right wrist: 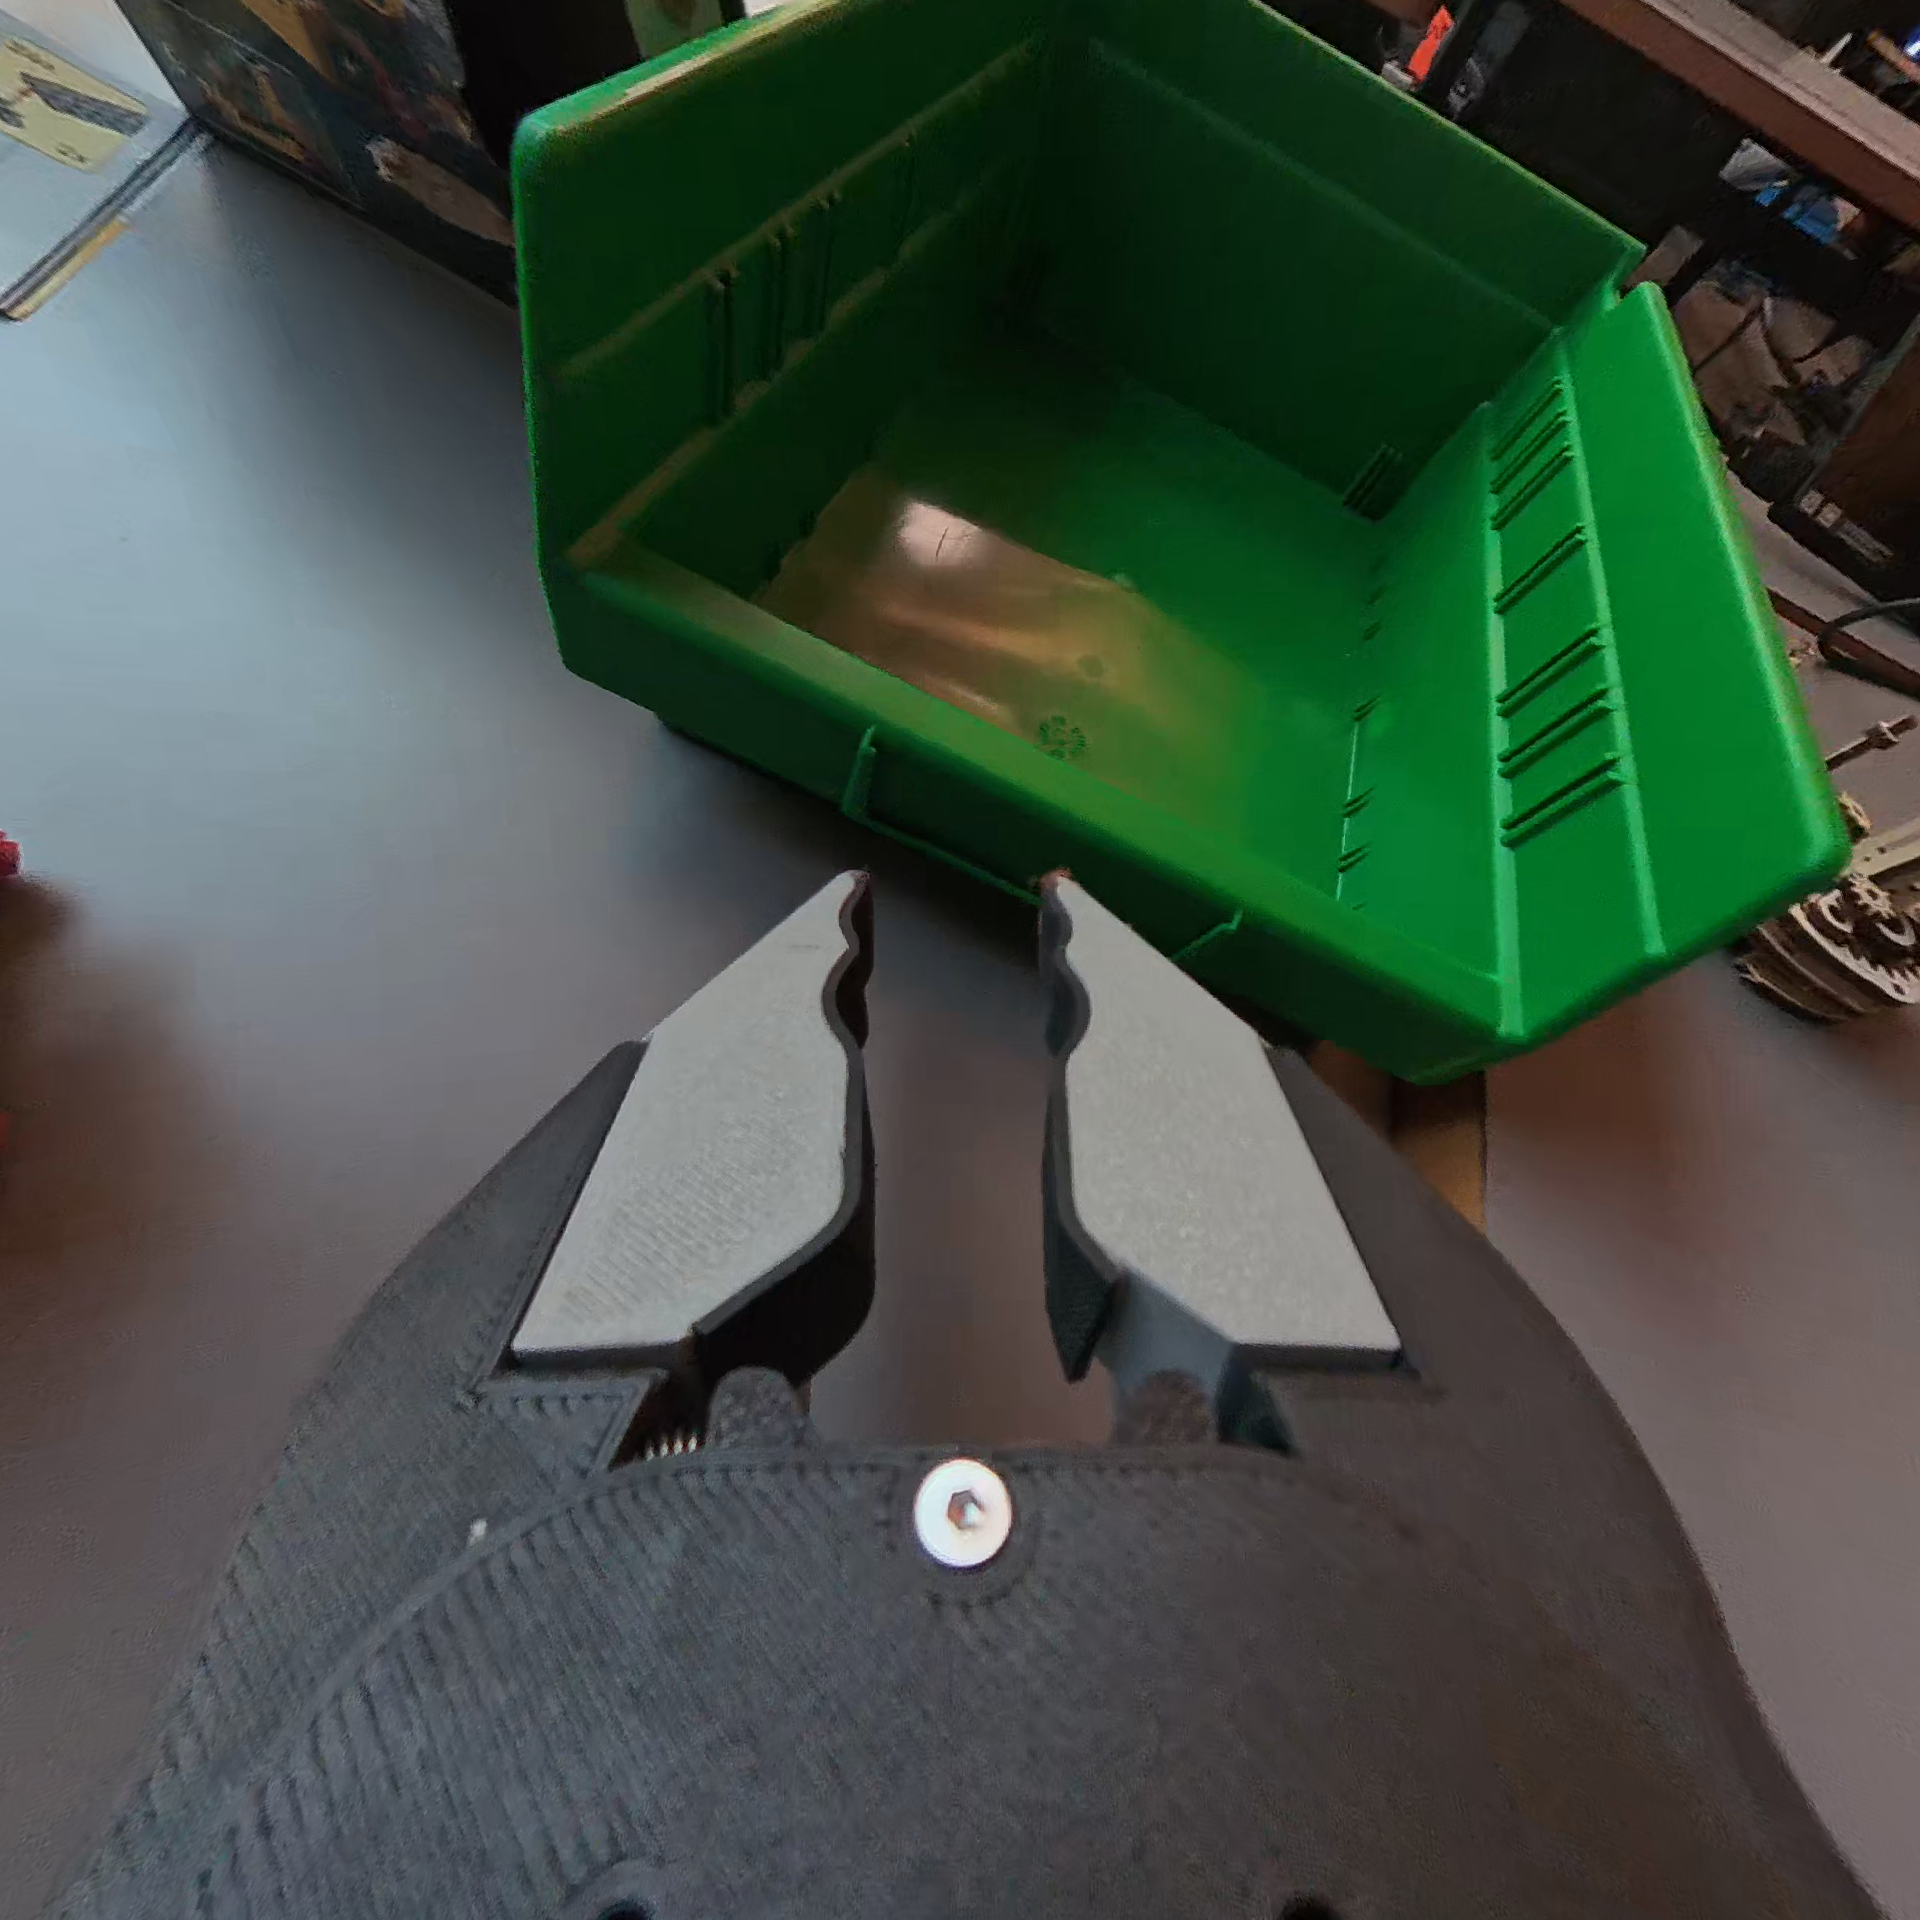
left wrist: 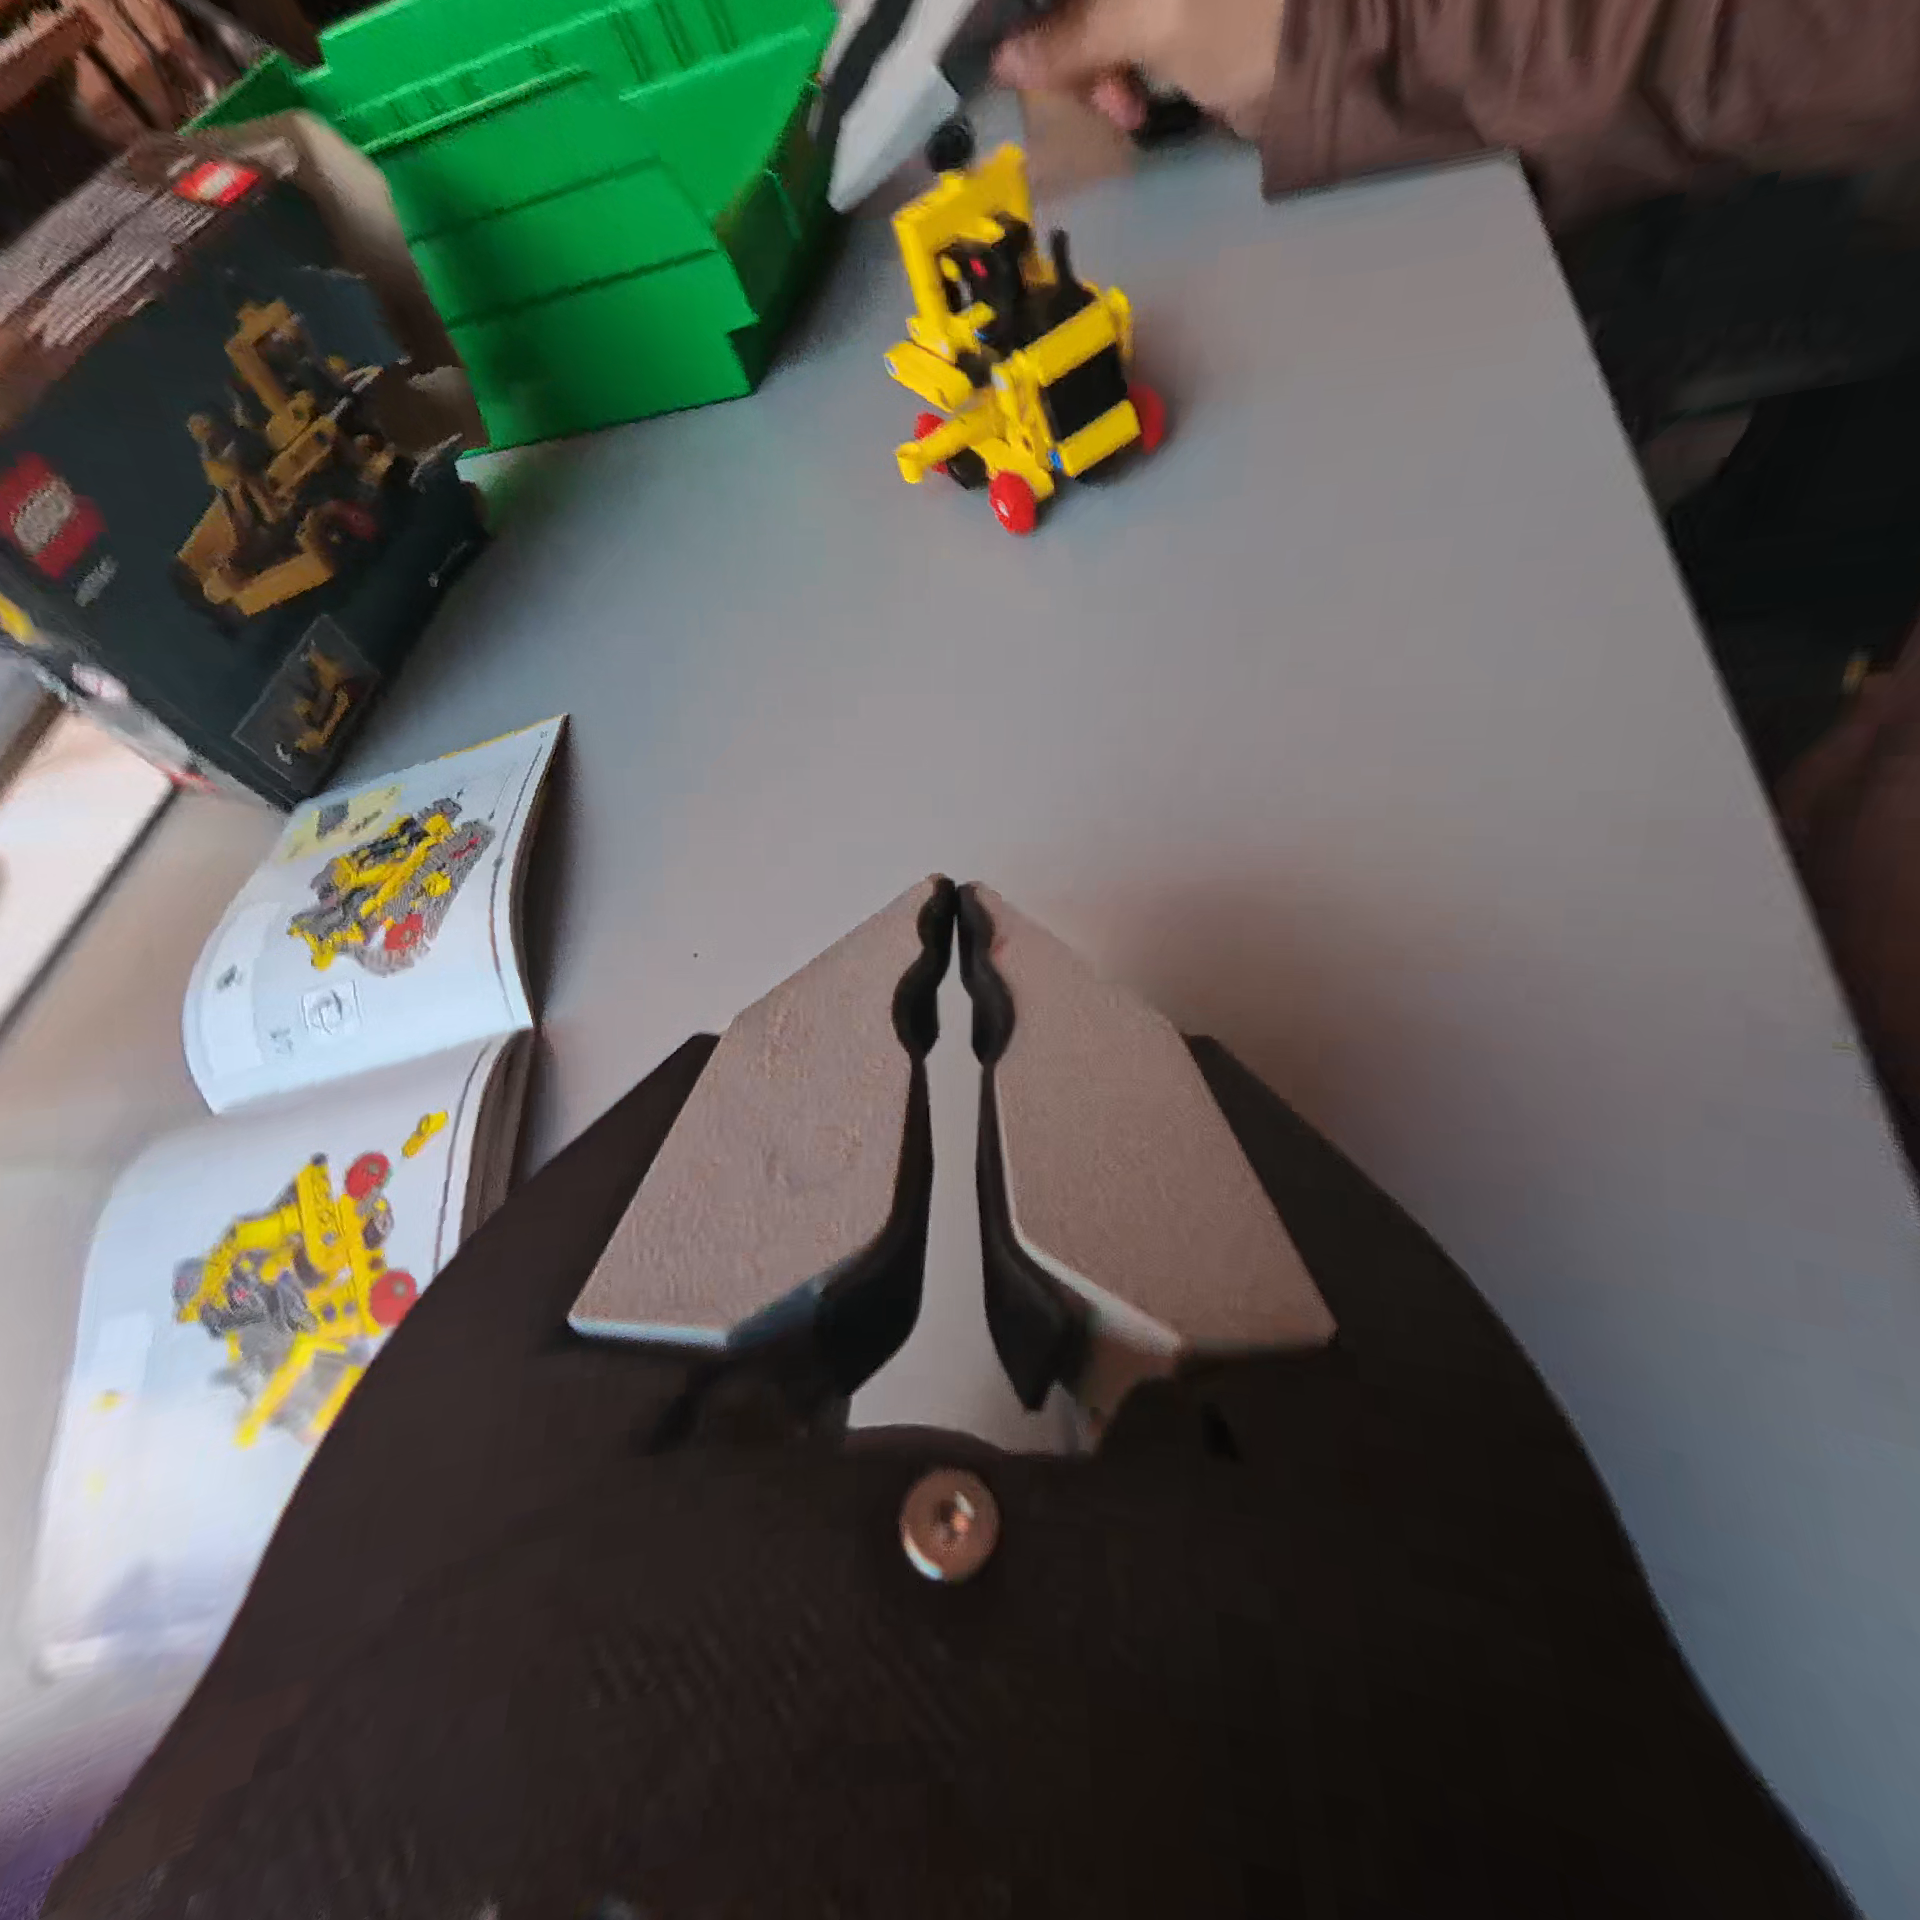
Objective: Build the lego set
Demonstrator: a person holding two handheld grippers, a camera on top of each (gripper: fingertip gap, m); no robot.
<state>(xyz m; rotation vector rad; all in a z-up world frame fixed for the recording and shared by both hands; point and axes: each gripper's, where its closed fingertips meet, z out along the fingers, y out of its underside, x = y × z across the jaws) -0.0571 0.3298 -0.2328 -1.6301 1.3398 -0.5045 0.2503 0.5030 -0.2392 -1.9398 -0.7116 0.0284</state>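
Observation:
A partly built yellow and black lego vehicle (left wrist: 1023, 348) with red wheels stands on the grey table (left wrist: 1247, 727), far ahead of my left gripper. My left gripper (left wrist: 956, 899) is shut and empty, hovering over bare table. An open instruction booklet (left wrist: 384, 914) lies to its left. My right gripper (right wrist: 956, 888) is open and empty, its tips just in front of the low front lip of an empty green bin (right wrist: 1143, 499). A person's hand (left wrist: 1101, 73) and brown sleeve show at the far table edge, beyond the vehicle.
The dark set box (left wrist: 218, 499) stands at the left, beside the green bin (left wrist: 582, 218). The box also shows in the right wrist view (right wrist: 332, 94). A small red piece (right wrist: 8, 852) sits at the left edge. Gears and clutter (right wrist: 1839, 935) lie right of the bin.

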